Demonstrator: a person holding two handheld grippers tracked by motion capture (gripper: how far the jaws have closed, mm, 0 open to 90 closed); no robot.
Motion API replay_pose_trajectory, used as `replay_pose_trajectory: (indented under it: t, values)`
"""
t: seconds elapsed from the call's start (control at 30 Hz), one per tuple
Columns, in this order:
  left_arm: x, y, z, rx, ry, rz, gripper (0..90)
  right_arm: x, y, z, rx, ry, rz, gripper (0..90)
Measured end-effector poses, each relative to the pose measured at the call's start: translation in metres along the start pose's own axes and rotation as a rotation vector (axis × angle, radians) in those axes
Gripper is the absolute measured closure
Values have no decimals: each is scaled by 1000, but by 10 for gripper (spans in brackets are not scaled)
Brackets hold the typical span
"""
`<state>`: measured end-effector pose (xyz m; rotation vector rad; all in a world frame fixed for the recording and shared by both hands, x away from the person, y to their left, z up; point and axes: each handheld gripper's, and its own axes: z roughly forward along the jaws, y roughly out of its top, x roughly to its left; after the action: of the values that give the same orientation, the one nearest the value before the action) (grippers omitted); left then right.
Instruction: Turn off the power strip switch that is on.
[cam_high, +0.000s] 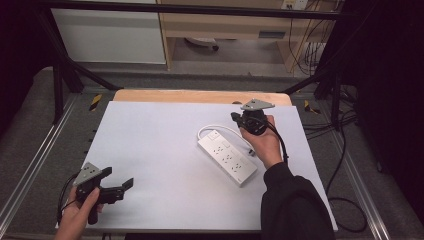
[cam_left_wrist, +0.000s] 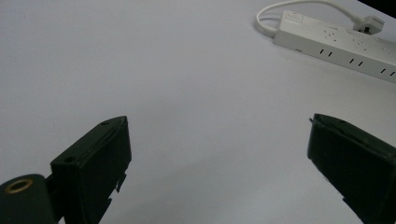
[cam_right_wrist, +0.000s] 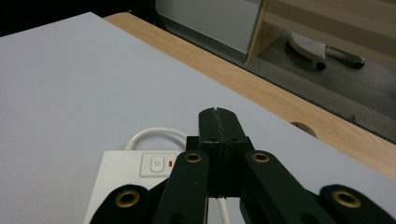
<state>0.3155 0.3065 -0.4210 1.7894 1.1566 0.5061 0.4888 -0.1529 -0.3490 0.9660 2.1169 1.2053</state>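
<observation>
We hold the right gripper (cam_right_wrist: 218, 114), jaws clenched on nothing, above the white power strip (cam_high: 227, 156) mid-table, probably aiming for its switch (cam_right_wrist: 159, 164): come straight down, press lightly. The looped cord (cam_high: 220, 129) lies near; the left gripper (cam_high: 120, 186) idles, jaws spread.
</observation>
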Motion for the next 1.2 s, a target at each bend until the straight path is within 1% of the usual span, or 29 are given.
replay_pose_trajectory:
  t: [0.4,0.73,1.2]
  values:
    - [0,0,0,0,0,1,64,1,0,9,21,5,-1,900]
    - [0,0,0,-2,-1,4,64,3,-1,17,44,13,-14,900]
    - [0,0,0,-5,0,8,64,4,-5,28,89,17,-17,900]
